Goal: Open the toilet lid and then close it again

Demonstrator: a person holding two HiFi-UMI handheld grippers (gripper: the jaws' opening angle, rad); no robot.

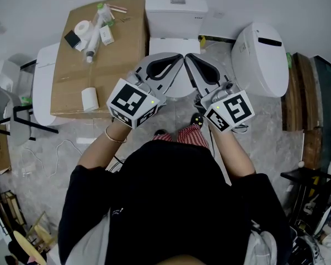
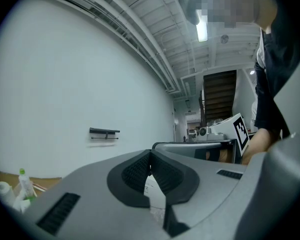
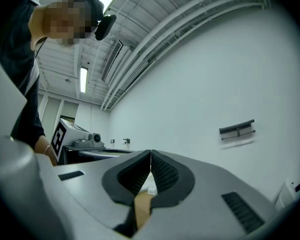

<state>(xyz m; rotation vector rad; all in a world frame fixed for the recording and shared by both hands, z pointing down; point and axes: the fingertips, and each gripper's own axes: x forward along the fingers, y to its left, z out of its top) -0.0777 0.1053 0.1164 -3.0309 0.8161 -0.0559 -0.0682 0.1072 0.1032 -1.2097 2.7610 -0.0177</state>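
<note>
The toilet lid (image 1: 179, 90) lies straight ahead of the person, below the white tank (image 1: 175, 14). It looks to be down, but both tools cover most of it, so only a strip of white shows.

The left tool (image 1: 179, 57) (image 2: 150, 155) and the right tool (image 1: 188, 57) (image 3: 150, 155) hover over it, tips nearly meeting. Each has its jaws pressed together with nothing between them. In both gripper views the closed jaws block the toilet. Only a sliver of white and brown shows through the gap, against a pale wall with a dark bracket (image 2: 104, 132) (image 3: 237, 128).

To the left, a cardboard tabletop (image 1: 118, 65) carries a roll of tape (image 1: 84, 27), a green-capped bottle (image 1: 94, 36) and a small box (image 1: 106, 35) at its far edge. A paper roll (image 1: 89, 99) stands near its front edge. The print on the box is too small to read.

To the right, a second toilet (image 1: 259, 57) stands on the marbled floor (image 1: 276, 142).
</note>
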